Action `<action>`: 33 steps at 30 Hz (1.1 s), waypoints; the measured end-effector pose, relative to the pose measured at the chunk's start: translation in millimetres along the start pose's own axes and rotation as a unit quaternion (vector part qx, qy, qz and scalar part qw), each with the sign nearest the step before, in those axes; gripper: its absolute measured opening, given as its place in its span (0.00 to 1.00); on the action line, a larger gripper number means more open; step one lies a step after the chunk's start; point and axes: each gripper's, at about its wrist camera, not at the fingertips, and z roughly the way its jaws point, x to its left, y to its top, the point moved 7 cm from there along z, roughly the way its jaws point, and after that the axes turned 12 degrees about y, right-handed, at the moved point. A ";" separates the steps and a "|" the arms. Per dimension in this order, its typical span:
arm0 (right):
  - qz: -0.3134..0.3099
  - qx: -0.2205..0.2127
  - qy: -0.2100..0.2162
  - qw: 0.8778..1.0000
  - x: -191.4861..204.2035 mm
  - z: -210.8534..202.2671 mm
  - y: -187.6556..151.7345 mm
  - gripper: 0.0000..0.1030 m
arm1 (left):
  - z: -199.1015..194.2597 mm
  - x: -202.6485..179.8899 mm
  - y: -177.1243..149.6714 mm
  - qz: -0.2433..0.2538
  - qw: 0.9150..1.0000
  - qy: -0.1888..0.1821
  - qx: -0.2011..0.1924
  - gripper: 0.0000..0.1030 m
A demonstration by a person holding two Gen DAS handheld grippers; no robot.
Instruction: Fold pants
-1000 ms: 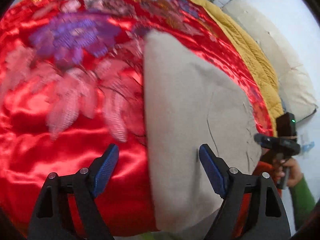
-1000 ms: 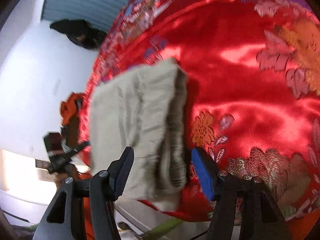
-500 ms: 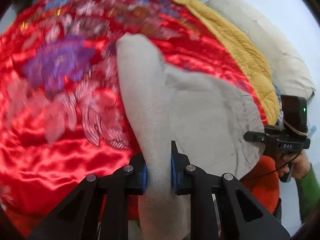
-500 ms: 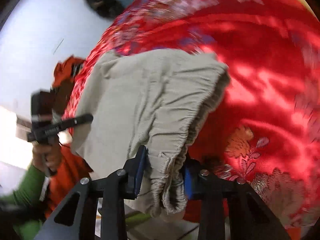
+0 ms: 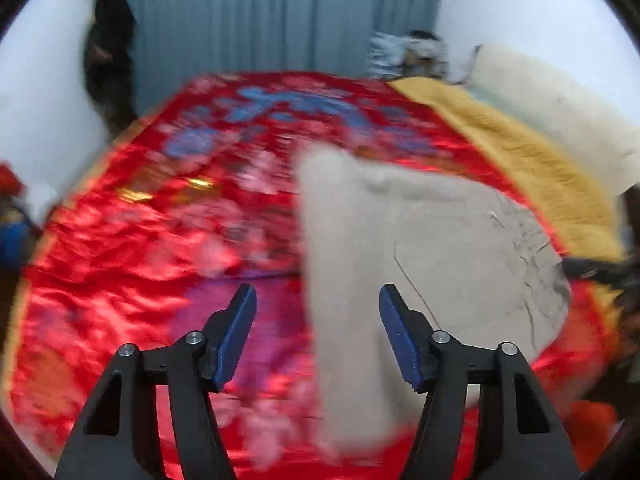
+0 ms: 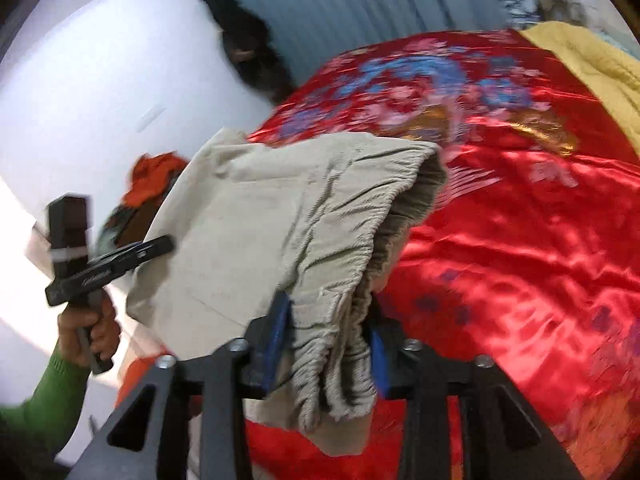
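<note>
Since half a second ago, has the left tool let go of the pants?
Yes. The left tool has opened and pulled back from the pants; more red bedspread shows.

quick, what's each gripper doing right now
Left gripper: open, holding nothing.
Right gripper: shut on the waistband of the pants.

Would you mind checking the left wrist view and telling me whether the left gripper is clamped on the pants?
No, the left gripper stands open, its blue pads spread apart with the beige pants lying loose between them.
</note>
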 end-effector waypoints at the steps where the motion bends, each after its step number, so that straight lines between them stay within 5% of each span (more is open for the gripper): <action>1: 0.008 -0.002 -0.043 0.999 -14.0 -2.0 0.2 0.80 | -3.5 1.1 -9.7 0.009 1.000 0.003 -0.002 0.70; 4: -0.022 -0.014 -0.126 0.992 -25.0 -28.0 -18.4 0.86 | -24.6 -0.4 -42.4 0.031 0.999 0.022 -0.025 0.90; 7: -0.033 -0.031 -0.165 0.985 -17.6 -54.6 -52.5 0.90 | -40.7 -4.4 -69.9 0.026 0.998 0.048 -0.034 0.97; 12: -0.028 -0.063 -0.177 0.982 18.8 -74.3 -100.6 0.97 | -60.4 -7.6 -101.2 -0.007 0.994 0.105 -0.001 0.97; 17: -0.032 -0.061 -0.185 0.980 64.0 -63.7 -144.1 1.00 | -83.5 -11.9 -118.3 -0.009 0.996 0.089 0.029 0.97; 24: -0.046 -0.031 -0.191 0.980 101.6 -48.7 -162.5 1.00 | -115.5 -18.1 -122.6 0.005 0.994 0.105 0.023 0.97; 33: -0.076 -0.011 -0.195 0.978 141.7 -50.0 -164.0 1.00 | -126.1 -23.7 -134.4 0.007 0.995 0.081 0.064 0.97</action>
